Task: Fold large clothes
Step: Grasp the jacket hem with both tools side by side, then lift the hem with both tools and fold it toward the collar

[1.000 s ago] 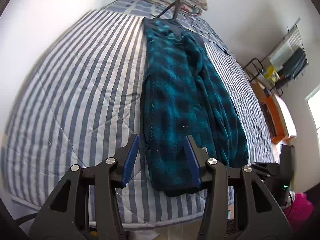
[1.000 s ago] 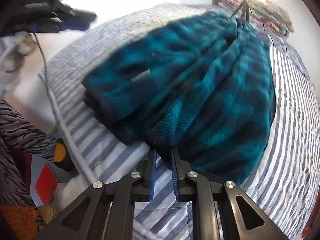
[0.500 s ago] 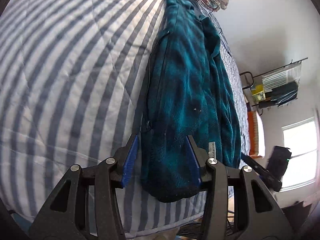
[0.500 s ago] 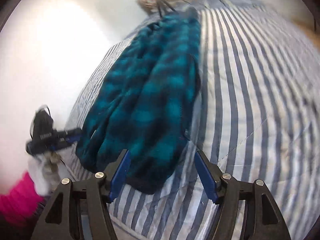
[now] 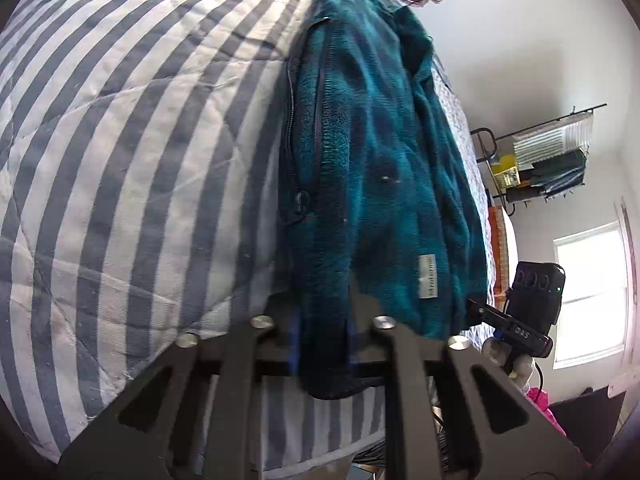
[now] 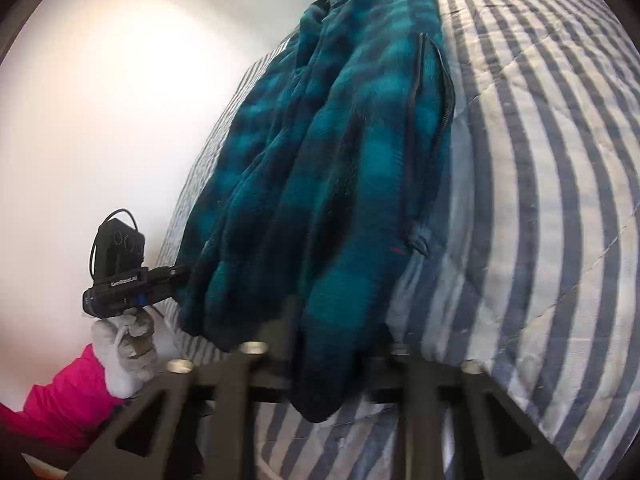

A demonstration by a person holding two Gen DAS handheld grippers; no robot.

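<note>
Grey label (image 5: 427,276), unreadable, on teal plaid fleece jacket (image 5: 372,184); left tool (image 5: 322,330) and right tool (image 6: 326,344) have just closed, clamping its hem

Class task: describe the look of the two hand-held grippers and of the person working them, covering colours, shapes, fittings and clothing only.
Each hand-held gripper, left and right, is a black angular frame with triangular cut-outs, round silver bolt heads and two black fingers; the left one's pads are blue. Seen from the right wrist, the left one carries a black camera box with a black cable. The person wears a pale grey glove and a bright pink sleeve.
</note>
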